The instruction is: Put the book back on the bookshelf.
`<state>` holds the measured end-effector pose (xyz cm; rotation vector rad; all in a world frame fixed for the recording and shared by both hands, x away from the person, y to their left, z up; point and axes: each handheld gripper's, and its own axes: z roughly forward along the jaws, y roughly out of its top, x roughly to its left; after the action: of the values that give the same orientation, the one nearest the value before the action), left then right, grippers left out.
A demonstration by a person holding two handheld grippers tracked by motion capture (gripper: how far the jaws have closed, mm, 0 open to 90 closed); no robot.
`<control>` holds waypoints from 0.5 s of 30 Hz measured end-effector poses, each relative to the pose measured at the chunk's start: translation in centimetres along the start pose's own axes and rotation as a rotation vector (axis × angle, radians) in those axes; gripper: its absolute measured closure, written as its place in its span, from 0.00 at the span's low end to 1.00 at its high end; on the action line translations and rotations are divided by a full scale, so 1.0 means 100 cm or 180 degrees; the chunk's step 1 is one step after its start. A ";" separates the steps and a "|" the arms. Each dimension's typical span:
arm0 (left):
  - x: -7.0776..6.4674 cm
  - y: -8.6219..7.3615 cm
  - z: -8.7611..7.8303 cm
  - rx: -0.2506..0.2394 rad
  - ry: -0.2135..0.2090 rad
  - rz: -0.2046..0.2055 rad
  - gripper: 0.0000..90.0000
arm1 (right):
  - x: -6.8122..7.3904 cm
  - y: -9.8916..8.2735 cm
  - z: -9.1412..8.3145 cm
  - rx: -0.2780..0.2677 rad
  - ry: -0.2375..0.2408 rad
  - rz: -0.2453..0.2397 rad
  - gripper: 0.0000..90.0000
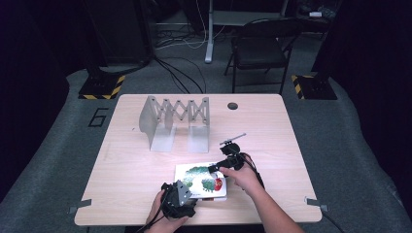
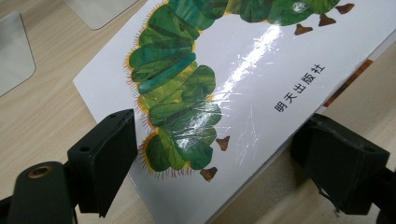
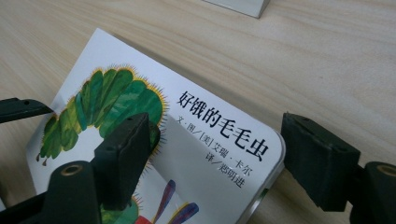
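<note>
One picture book (image 1: 201, 180) flat on table (image 1: 145, 184), lower centre of high view, long axis left-right, caterpillar cover up. Printed: "好饿的毛毛虫", "明天出版社". Left claw (image 2: 224, 154) and right claw (image 3: 217, 154) spread, straddling corners without pinching.

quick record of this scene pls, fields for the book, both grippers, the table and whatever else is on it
book: white picture book with a green caterpillar on its cover, flat near the table's front edge
left gripper: jaws open astride a corner of the book, one jaw on each side of it, pads not pressing
right gripper: jaws open over the far right corner, one jaw above the cover, the other past the edge
table: light wood, a round hole near its far edge
other item: grey expandable book rack, standing behind the book, nothing in it
</note>
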<state>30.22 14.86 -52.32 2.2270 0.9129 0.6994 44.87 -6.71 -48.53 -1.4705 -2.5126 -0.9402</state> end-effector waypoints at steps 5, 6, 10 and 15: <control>0.000 0.000 0.000 -0.0005 -0.0001 0.0003 0.16 | -0.002 0.001 0.003 0.0045 0.0108 0.0032 0.29; 0.000 0.000 0.000 -0.0003 -0.0002 0.0001 0.16 | -0.002 0.001 0.004 0.0051 0.0126 0.0034 0.29; 0.001 0.000 0.001 -0.0012 -0.0017 0.0003 0.16 | -0.001 0.002 0.006 0.0116 0.0139 0.0032 0.28; 0.000 0.000 0.001 -0.0013 -0.0008 0.0008 0.16 | -0.002 0.002 0.007 0.0138 0.0156 0.0076 0.28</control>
<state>30.32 14.84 -52.33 2.2256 0.9068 0.6988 45.26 -6.42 -49.05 -1.4437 -2.4596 -0.9010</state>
